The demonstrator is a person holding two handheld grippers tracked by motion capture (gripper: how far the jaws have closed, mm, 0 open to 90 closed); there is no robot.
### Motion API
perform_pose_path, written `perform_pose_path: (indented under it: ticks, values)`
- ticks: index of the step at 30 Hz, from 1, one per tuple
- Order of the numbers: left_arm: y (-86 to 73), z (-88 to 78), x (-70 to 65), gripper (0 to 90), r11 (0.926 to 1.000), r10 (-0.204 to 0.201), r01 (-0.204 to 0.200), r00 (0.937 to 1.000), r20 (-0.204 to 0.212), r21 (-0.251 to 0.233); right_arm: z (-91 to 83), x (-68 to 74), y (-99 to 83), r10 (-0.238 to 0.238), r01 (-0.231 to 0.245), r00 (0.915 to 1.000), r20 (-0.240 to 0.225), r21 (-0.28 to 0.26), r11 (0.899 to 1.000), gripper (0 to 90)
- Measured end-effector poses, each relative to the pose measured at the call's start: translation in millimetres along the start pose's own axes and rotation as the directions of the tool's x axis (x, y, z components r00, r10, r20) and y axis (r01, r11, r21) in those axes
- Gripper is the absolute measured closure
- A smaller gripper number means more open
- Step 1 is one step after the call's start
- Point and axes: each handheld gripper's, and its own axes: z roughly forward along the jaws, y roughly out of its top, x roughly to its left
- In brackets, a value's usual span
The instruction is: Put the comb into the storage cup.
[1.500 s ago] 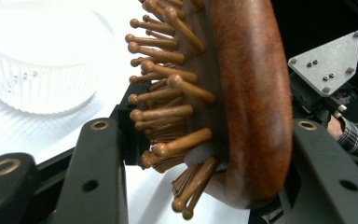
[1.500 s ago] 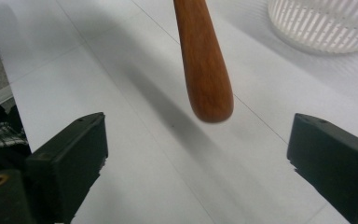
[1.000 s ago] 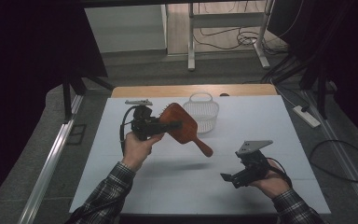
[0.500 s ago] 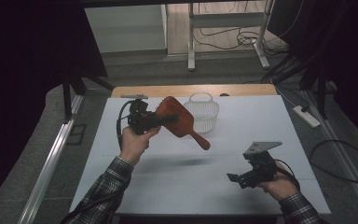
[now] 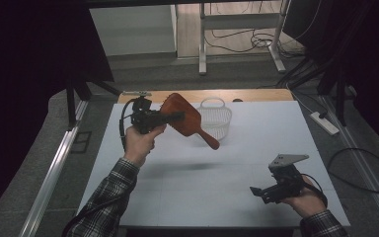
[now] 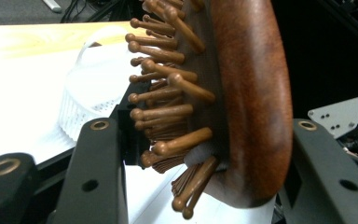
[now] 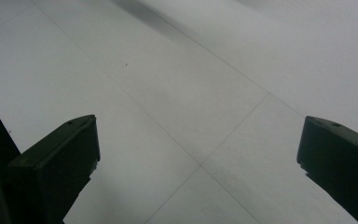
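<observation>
A brown wooden paddle hairbrush (image 5: pixel 183 117) hangs in the air over the table's far left, its handle slanting down to the right. My left gripper (image 5: pixel 170 117) is shut on the brush head. In the left gripper view the brush (image 6: pixel 247 93) stands edge-on between the two jaws, with its wooden bristle pins (image 6: pixel 168 93) pointing left. A white plastic basket (image 5: pixel 215 118) stands on the table just right of the brush and appears as the basket (image 6: pixel 91 98) behind the pins. My right gripper (image 5: pixel 256 191) is open near the table's front right, with nothing between its jaws (image 7: pixel 200 154).
The white table (image 5: pixel 202 168) has a wooden strip (image 5: pixel 256 95) along its far edge. A power strip (image 5: pixel 325 122) and cables lie on the floor to the right. A metal rail (image 5: pixel 54 168) runs along the left side.
My left gripper has carried the brush up and toward the far side, closer to the basket. My right gripper has drifted slightly right and nearer the front edge.
</observation>
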Motion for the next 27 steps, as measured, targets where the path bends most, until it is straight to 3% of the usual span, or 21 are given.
perform_pose_path:
  ticks: [15,27]
  values:
    - [14.3,-5.9,4.1,51.2,0.9997,-0.01,0.009,0.9998,-0.018,-0.023,-15.4,-2.7,-15.2,0.047,-0.048,0.9962,0.074,0.01,0.999,0.0]
    - [23.3,-8.9,6.3,51.2,0.9996,-0.005,0.004,0.9993,-0.038,-0.028,-28.3,-1.5,-26.1,0.103,-0.107,0.983,0.152,0.02,0.994,0.0]
